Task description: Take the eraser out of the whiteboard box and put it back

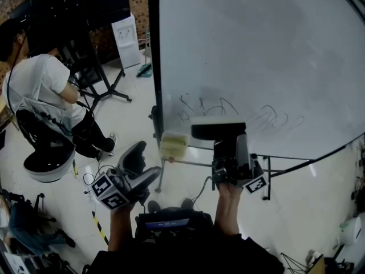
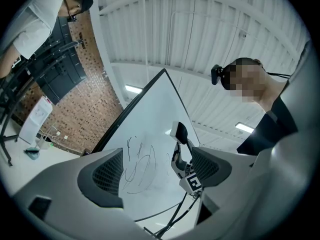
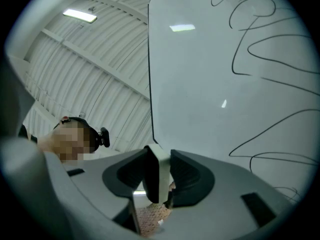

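The eraser [image 1: 218, 131], a black block with a pale felt side, is held up against the lower part of the whiteboard [image 1: 256, 56], just under the scribbled lines. My right gripper [image 1: 226, 144] is shut on it from below. In the right gripper view the eraser [image 3: 156, 171] stands edge-on between both pads. The whiteboard box [image 1: 174, 145], a small yellowish tray, hangs at the board's lower left corner, left of the eraser. My left gripper [image 1: 142, 165] hovers lower left of the box, open with nothing between its fingers. The left gripper view shows the eraser [image 2: 179, 132] in front of the whiteboard [image 2: 145, 134].
A person in a white shirt [image 1: 40, 87] sits on a round stool [image 1: 48, 161] at the left. A black stand [image 1: 105, 87] and a white unit [image 1: 126, 39] are behind the board's left edge. Cables [image 1: 91, 178] lie on the floor under my left gripper.
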